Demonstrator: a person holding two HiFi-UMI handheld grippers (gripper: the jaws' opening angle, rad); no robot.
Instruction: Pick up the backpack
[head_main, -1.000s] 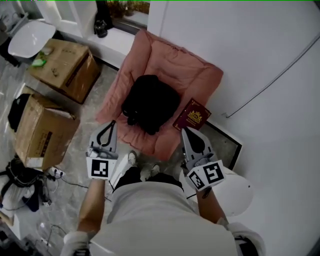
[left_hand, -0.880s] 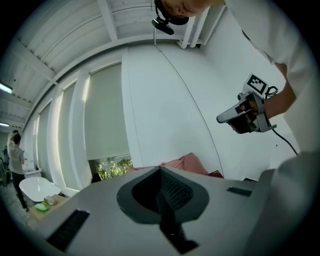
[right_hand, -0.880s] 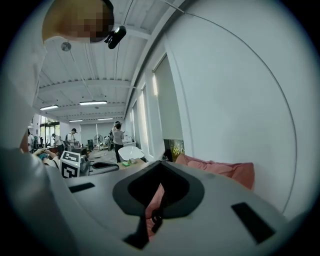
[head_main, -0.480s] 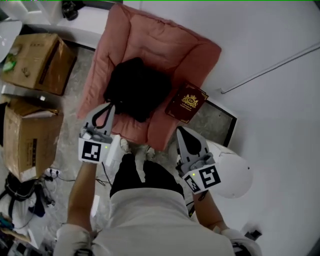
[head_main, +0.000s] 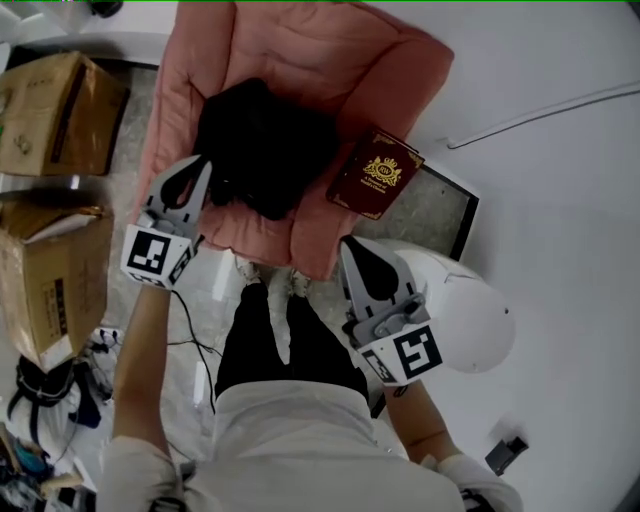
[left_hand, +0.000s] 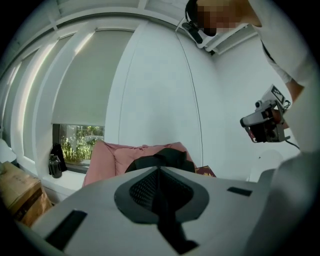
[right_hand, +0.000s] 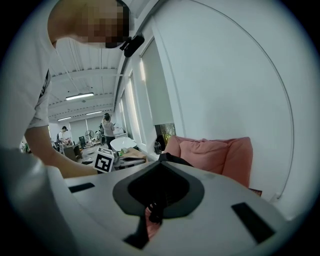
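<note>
The black backpack (head_main: 262, 148) lies slumped on the seat of a pink cushioned chair (head_main: 330, 60). My left gripper (head_main: 200, 166) is shut and empty, its tip at the backpack's left edge, over the chair's left arm. My right gripper (head_main: 349, 246) is also shut and empty, in front of the chair's front right corner and short of the backpack. In the left gripper view the backpack (left_hand: 166, 156) shows just past the closed left gripper (left_hand: 160, 169), on the chair (left_hand: 105, 162). The right gripper view has the backpack (right_hand: 175, 159) beyond the closed right gripper (right_hand: 160, 163).
A maroon book (head_main: 375, 172) with a gold crest leans at the chair's right side. A white round stool (head_main: 470, 318) stands by my right gripper. Cardboard boxes (head_main: 55, 110) sit to the left, cables on the floor. A white wall (head_main: 560, 200) runs along the right.
Both grippers have come down and forward toward the chair. The left one moved farthest, from the chair's front edge to the backpack's left side. Jaws stayed shut.
</note>
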